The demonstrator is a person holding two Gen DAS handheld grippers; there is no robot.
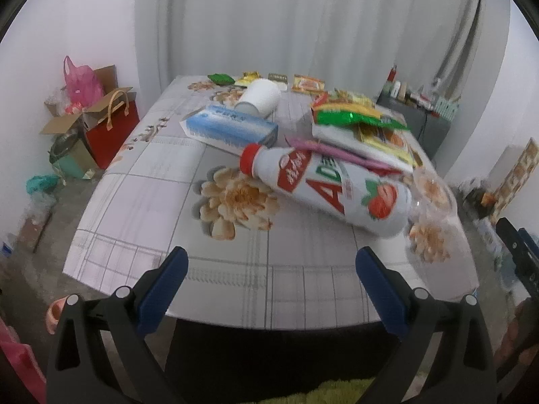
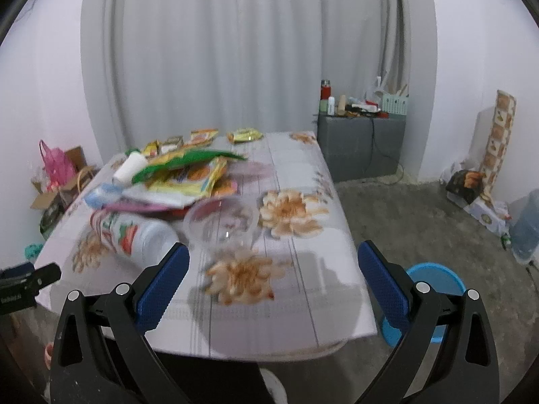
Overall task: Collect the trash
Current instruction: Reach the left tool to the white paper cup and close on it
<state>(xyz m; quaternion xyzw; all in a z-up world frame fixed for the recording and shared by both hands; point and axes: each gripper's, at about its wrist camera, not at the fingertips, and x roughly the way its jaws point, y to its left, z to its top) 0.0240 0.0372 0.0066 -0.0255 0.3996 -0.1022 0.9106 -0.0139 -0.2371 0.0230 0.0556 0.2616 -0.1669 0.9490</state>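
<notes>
A white drink bottle with a red cap and a strawberry label lies on its side on the flowered table. A clear plastic cup lies at its base. Behind are a blue-and-white box, a white cup on its side, and a pile of snack wrappers. My left gripper is open above the near table edge, short of the bottle. My right gripper is open too, with the clear cup just ahead and the bottle at its left finger.
A blue bucket stands on the floor right of the table. A grey cabinet with bottles stands behind. Boxes and bags crowd the left wall. Small packets line the table's far edge.
</notes>
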